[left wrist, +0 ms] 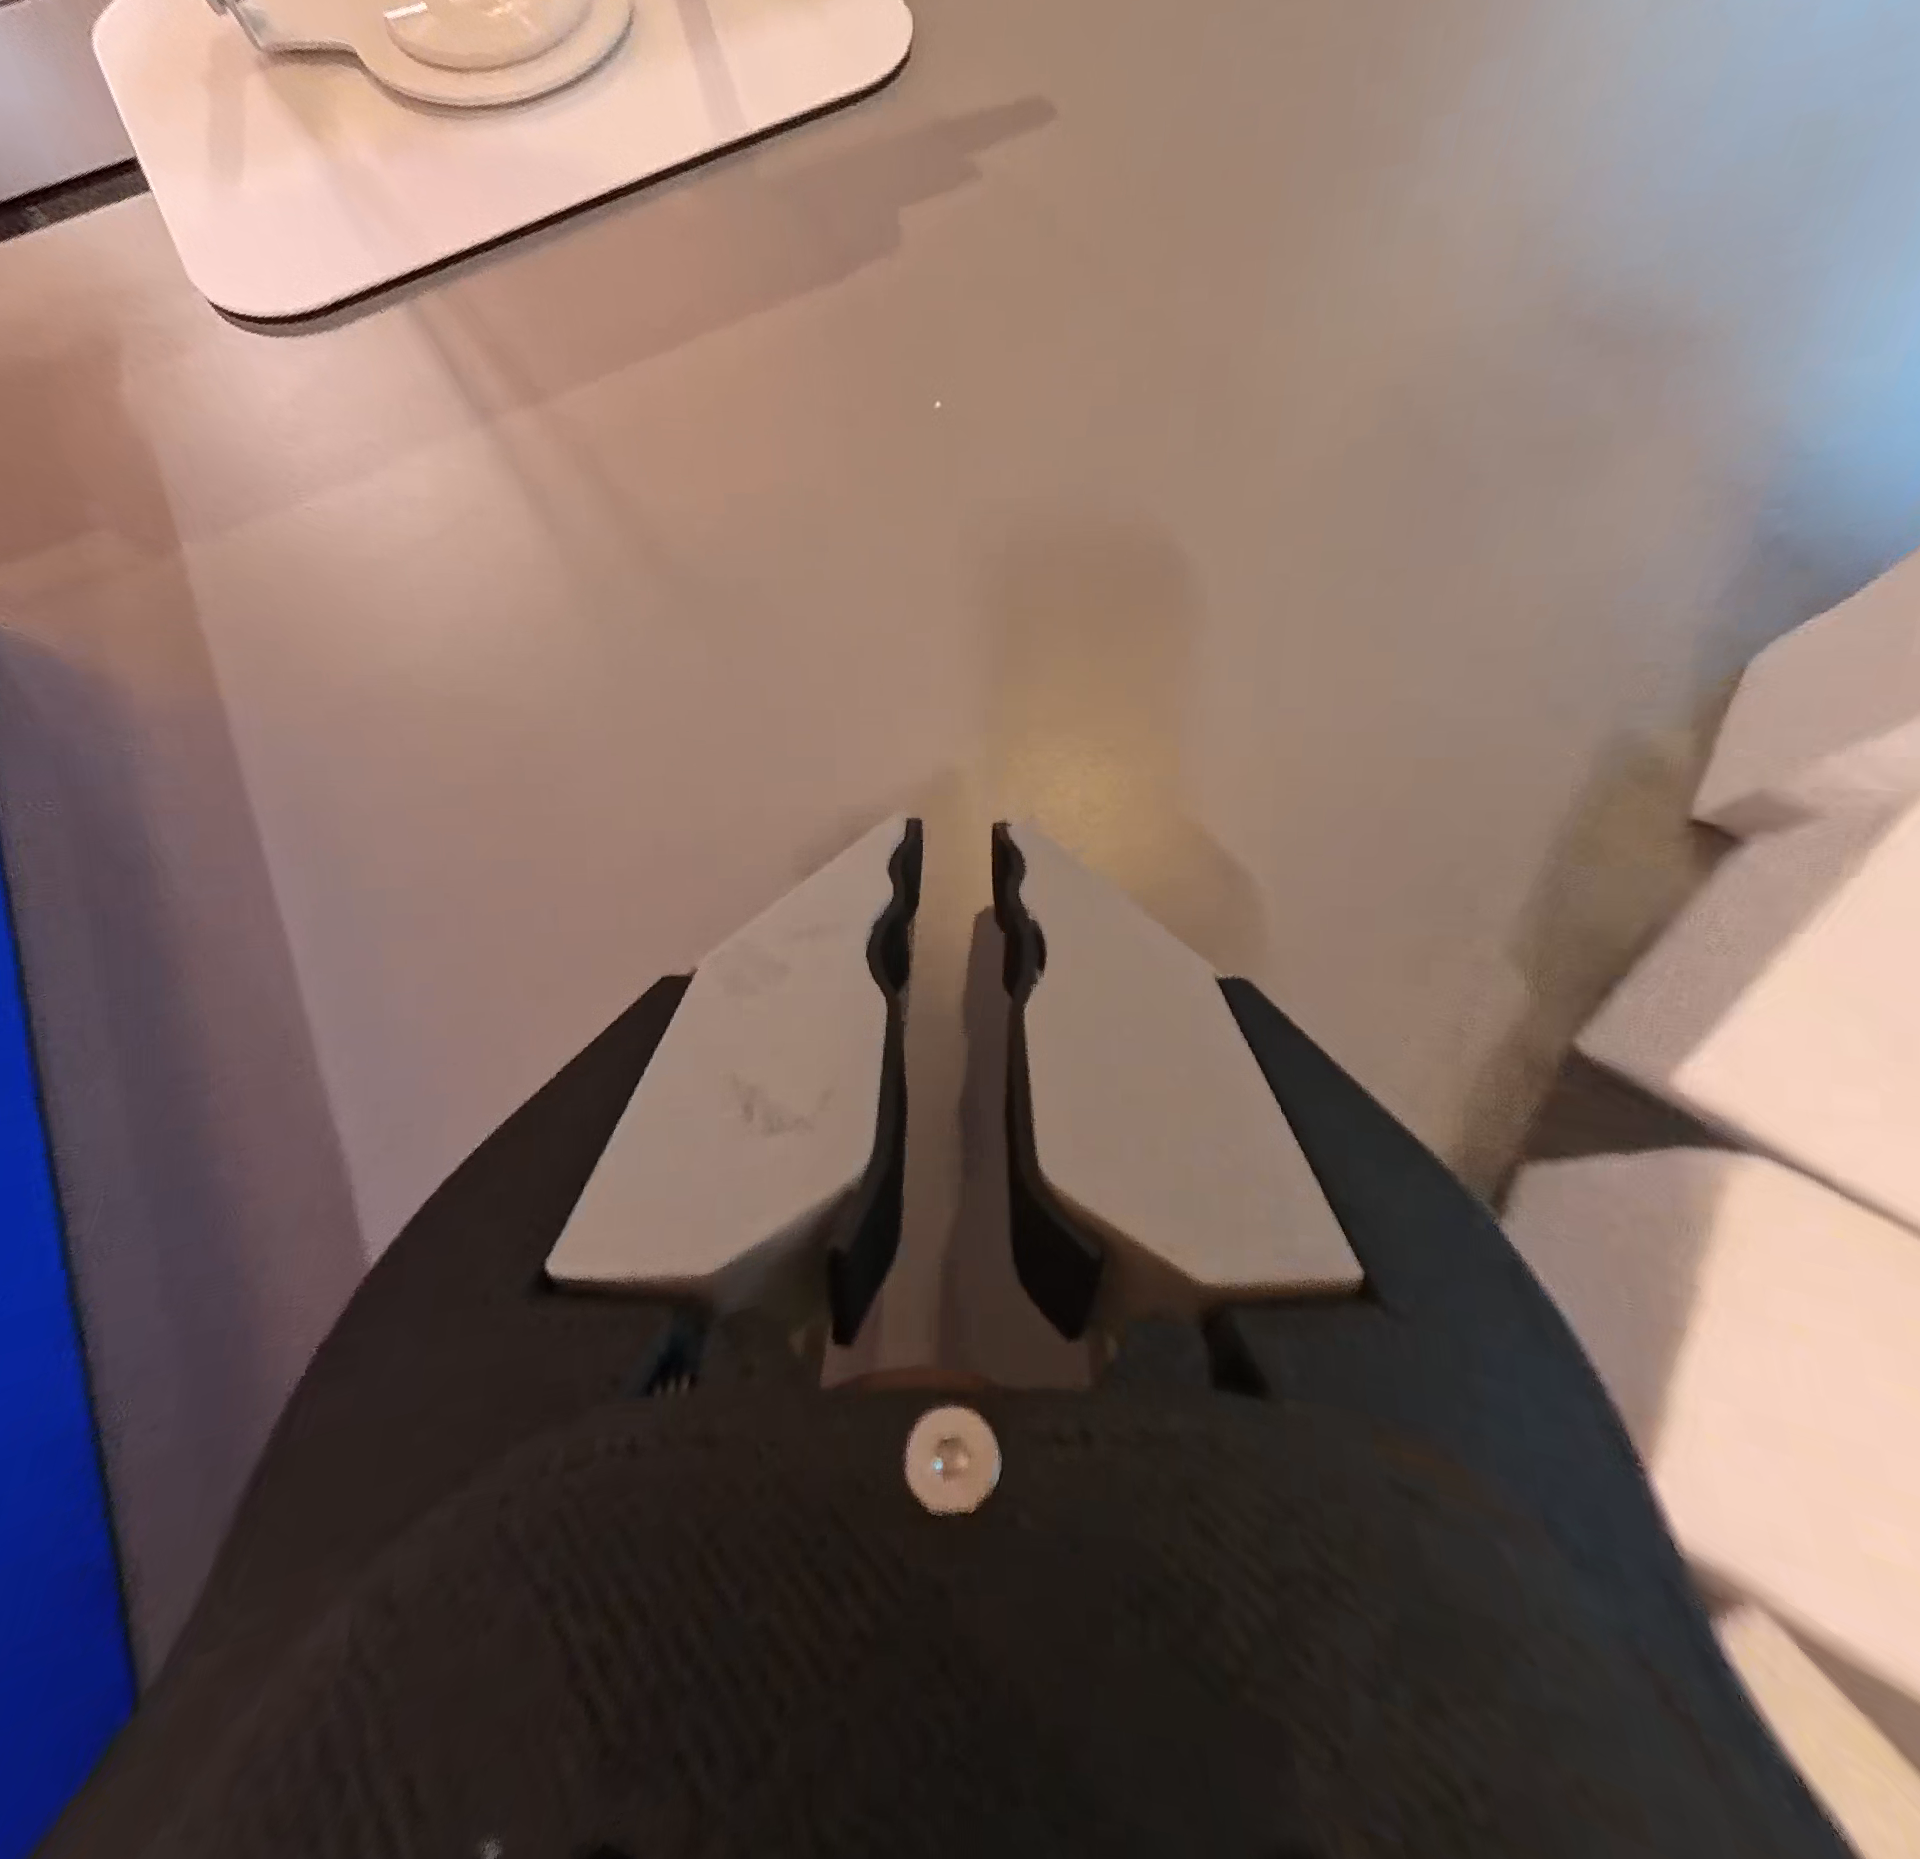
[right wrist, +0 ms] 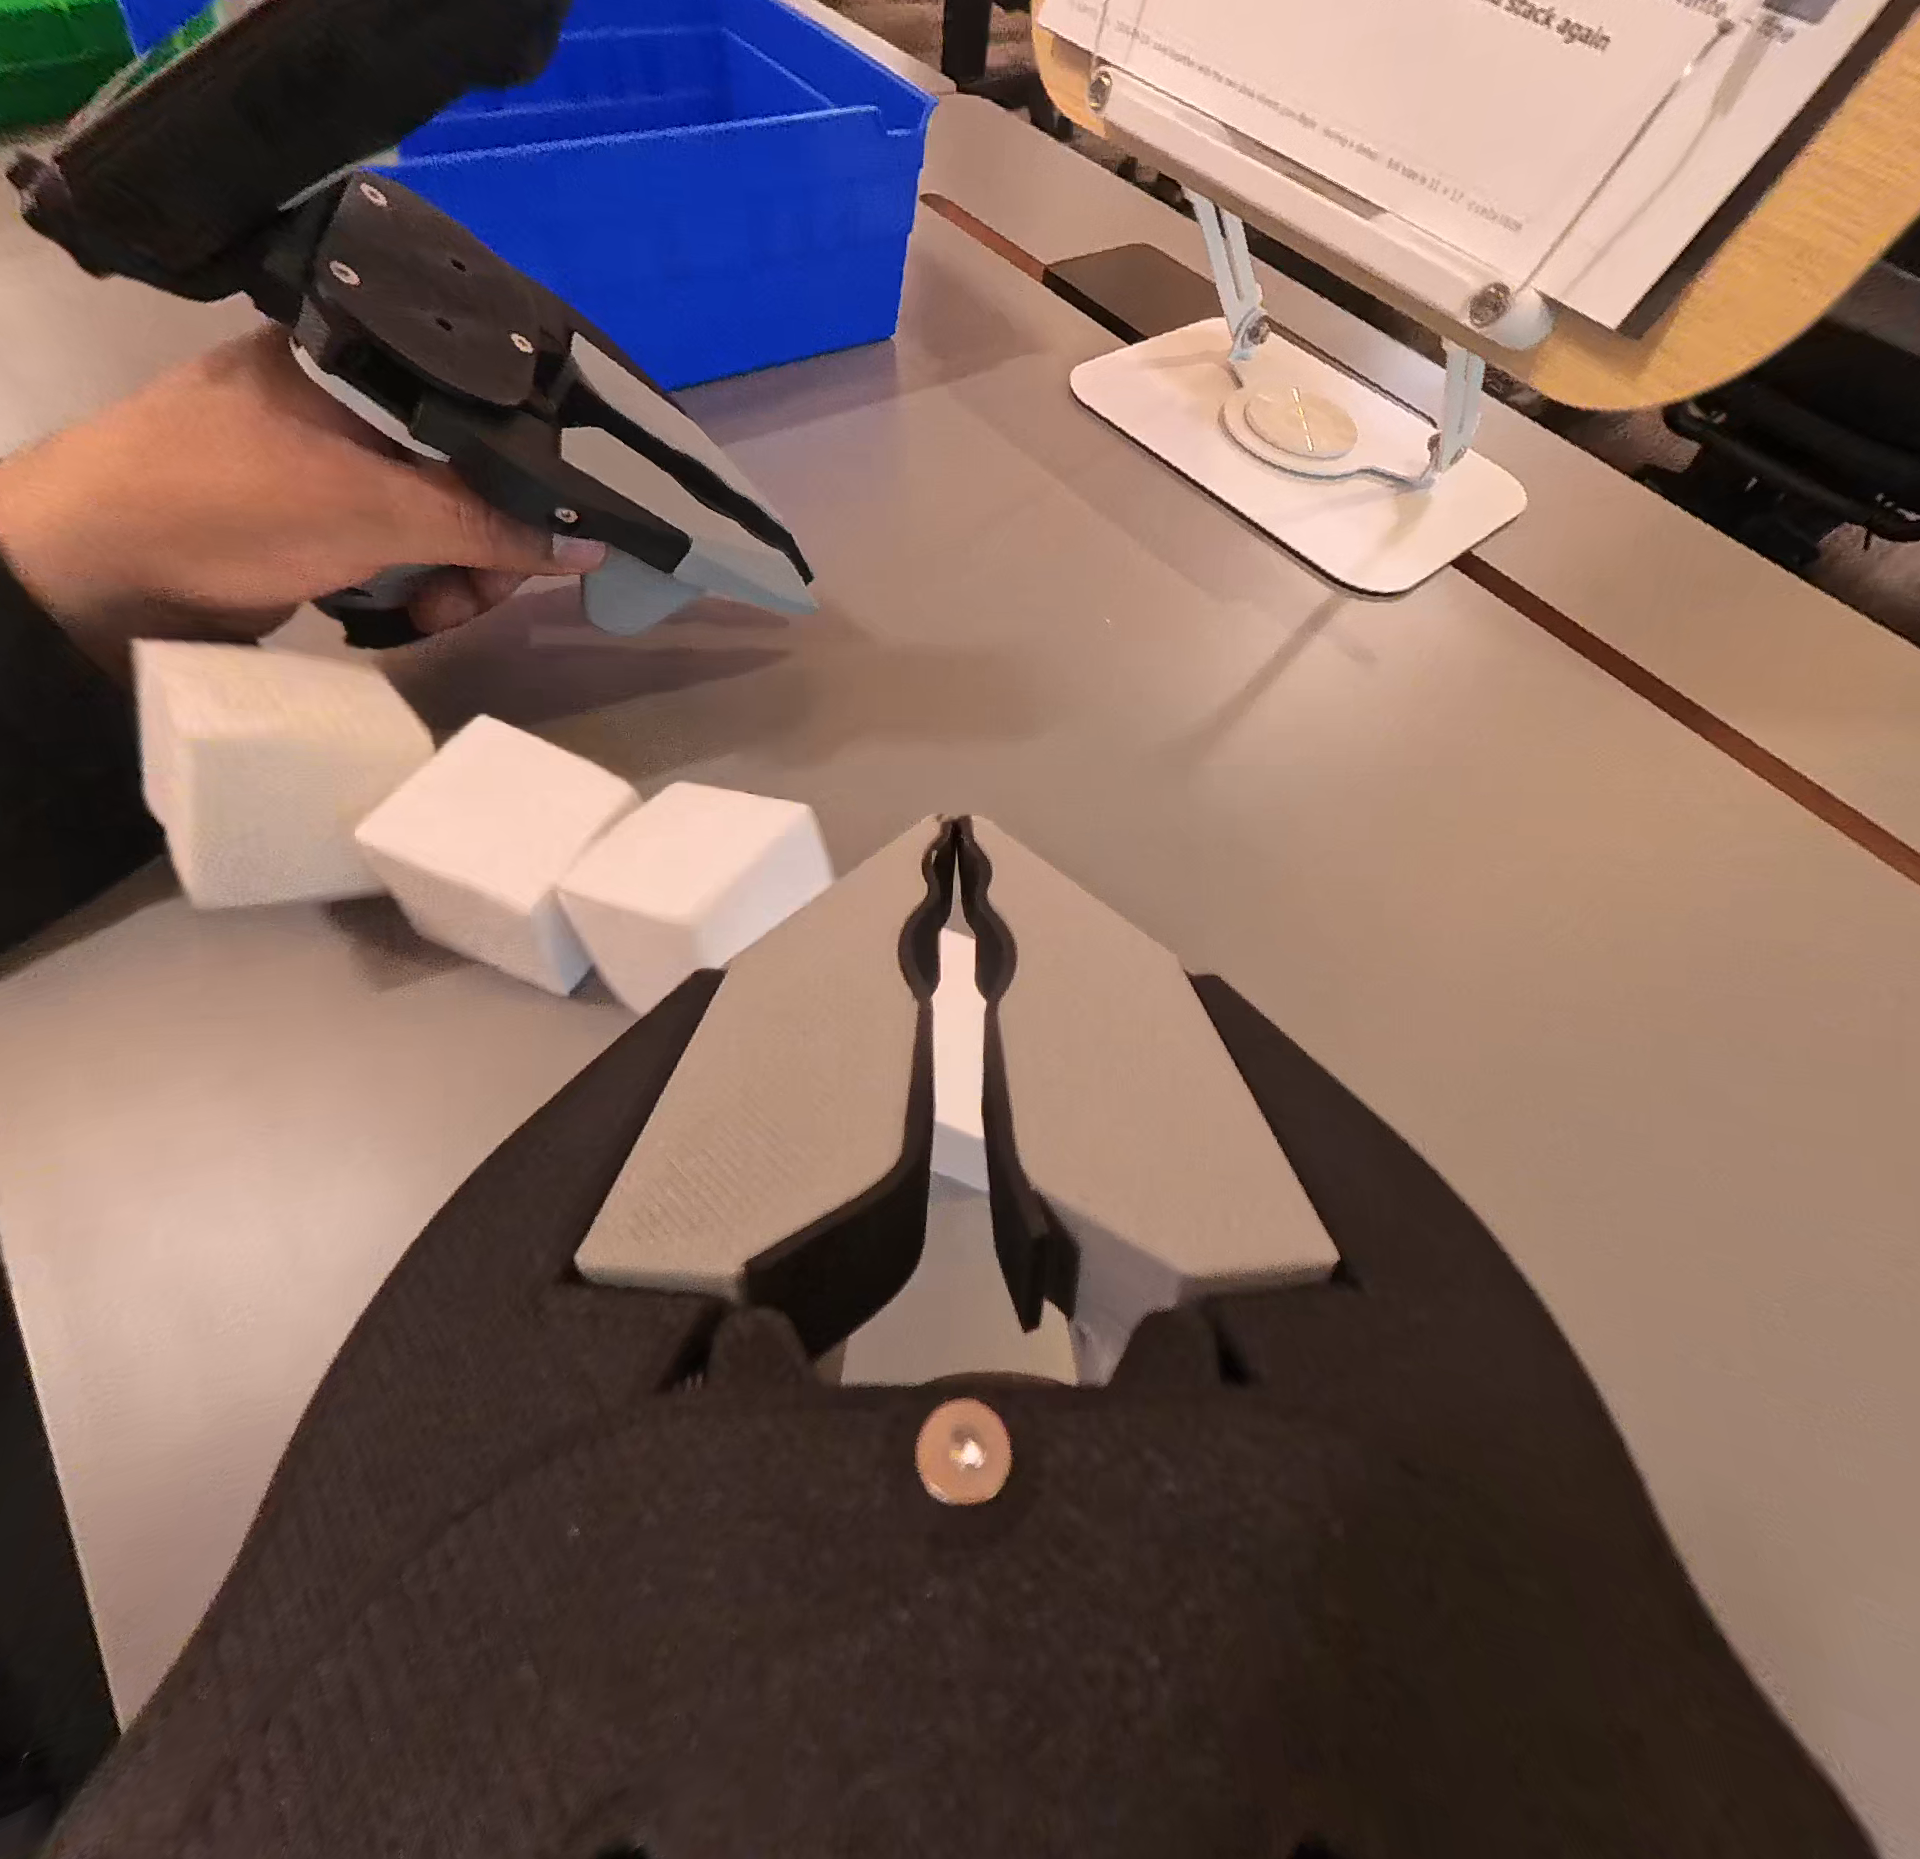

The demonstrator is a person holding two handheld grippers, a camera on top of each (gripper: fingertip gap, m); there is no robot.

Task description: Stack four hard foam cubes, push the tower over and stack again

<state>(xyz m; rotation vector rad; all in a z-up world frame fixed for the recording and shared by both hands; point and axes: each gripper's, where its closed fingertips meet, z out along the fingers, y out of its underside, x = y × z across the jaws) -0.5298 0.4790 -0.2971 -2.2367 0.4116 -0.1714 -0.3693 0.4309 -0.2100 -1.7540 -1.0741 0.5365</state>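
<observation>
Three white foam cubes lie tumbled in a row on the grey table, left of my right gripper: one far left, one in the middle, one nearest. Part of another white cube shows under my right gripper, through the slit between its fingers. That gripper is shut and holds nothing. My left gripper hovers over bare table, empty, with only a narrow slit between its pads. It also shows in the right wrist view, held in a hand above and behind the cubes. Blurred white cubes lie at the right edge of the left wrist view.
A blue bin stands at the back left and shows at the left edge of the left wrist view. A white stand base carries a tilted board with a sheet; the base also shows in the left wrist view. A green bin is behind. Some 20 cm of space lies between my two pairs of fingers.
</observation>
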